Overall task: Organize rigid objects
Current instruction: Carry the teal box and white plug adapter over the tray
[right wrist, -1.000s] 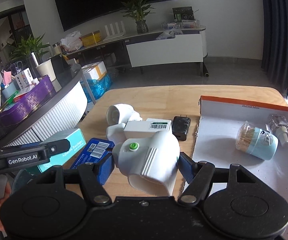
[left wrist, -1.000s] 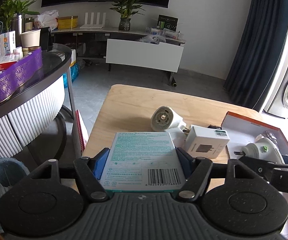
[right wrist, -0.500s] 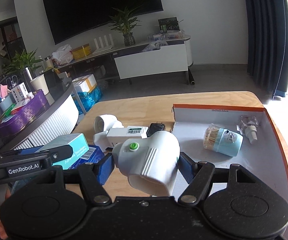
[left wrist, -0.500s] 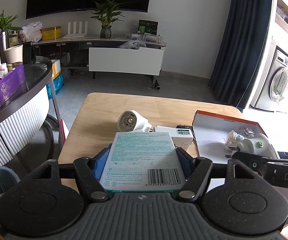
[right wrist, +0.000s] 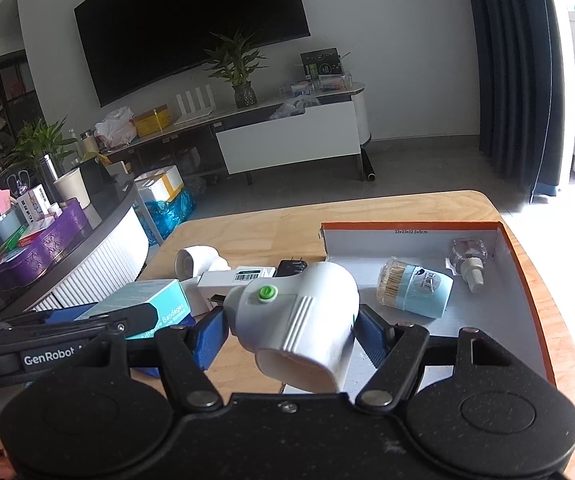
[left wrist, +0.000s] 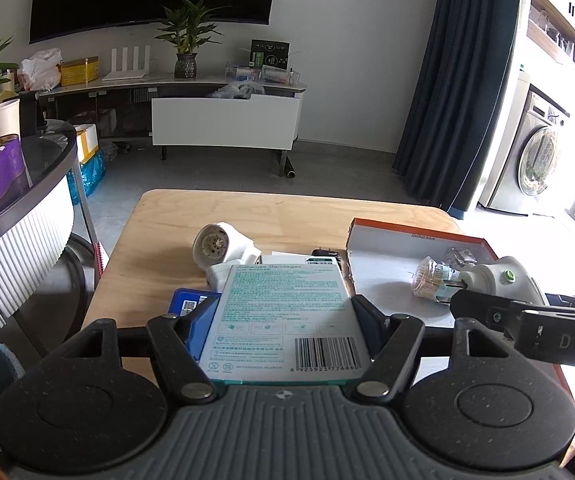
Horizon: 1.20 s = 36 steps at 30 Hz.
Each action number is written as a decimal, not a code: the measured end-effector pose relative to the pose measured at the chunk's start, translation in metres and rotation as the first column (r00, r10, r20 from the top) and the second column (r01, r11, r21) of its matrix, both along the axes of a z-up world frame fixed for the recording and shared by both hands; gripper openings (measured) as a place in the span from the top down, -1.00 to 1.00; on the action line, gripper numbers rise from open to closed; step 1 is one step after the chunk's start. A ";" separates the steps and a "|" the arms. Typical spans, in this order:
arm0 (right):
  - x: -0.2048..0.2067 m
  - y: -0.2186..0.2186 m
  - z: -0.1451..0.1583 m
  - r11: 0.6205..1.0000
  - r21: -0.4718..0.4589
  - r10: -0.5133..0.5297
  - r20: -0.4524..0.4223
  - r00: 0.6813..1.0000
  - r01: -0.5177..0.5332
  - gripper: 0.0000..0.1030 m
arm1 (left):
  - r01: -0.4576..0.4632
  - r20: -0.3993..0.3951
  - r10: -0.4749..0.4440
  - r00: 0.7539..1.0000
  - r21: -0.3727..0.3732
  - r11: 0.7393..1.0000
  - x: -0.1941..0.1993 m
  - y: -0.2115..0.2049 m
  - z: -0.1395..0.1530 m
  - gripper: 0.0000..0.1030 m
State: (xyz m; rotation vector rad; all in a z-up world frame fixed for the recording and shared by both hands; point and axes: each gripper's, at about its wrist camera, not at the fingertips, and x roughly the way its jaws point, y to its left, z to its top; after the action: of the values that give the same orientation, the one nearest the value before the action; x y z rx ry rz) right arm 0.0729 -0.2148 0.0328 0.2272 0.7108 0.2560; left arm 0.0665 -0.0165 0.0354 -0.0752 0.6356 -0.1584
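The left gripper [left wrist: 285, 320] squeezed a bandage box [left wrist: 283, 320] at the frame's middle. The right gripper [right wrist: 291, 330] squeezed a white plug-in gadget [right wrist: 295, 320]. Two things already lay in the orange tray [right wrist: 527, 280], right side. Several waited on the table [right wrist: 255, 232].

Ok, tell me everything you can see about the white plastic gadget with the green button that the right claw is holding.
The white plug-in device is smooth, glossy plastic with a rounded, bulbous body, a small round green button on top, a few raised ribs on its side and a hollow, open end facing the camera. The right claw holds it above the wooden table, blue pads pressing both flanks, near the orange-rimmed box. In the left view it hangs over that box.
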 end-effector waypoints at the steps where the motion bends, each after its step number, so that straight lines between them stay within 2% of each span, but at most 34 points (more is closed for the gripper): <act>1: 0.000 -0.002 0.000 1.000 0.000 -0.004 0.001 1.000 0.004 -0.60 | 0.004 0.000 -0.004 1.000 0.000 1.000 0.000 -0.002 0.000 -0.39; 36: -0.019 -0.071 0.004 0.985 -0.005 -0.171 0.017 0.985 0.172 -0.61 | 0.179 -0.009 -0.179 0.984 0.000 0.984 0.008 -0.073 -0.003 -0.39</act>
State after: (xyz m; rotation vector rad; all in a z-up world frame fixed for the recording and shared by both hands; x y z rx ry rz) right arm 0.0537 -0.2857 0.0368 0.2783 0.6712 0.0912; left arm 0.0745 -0.0894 0.0328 -0.0181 0.6510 -0.3318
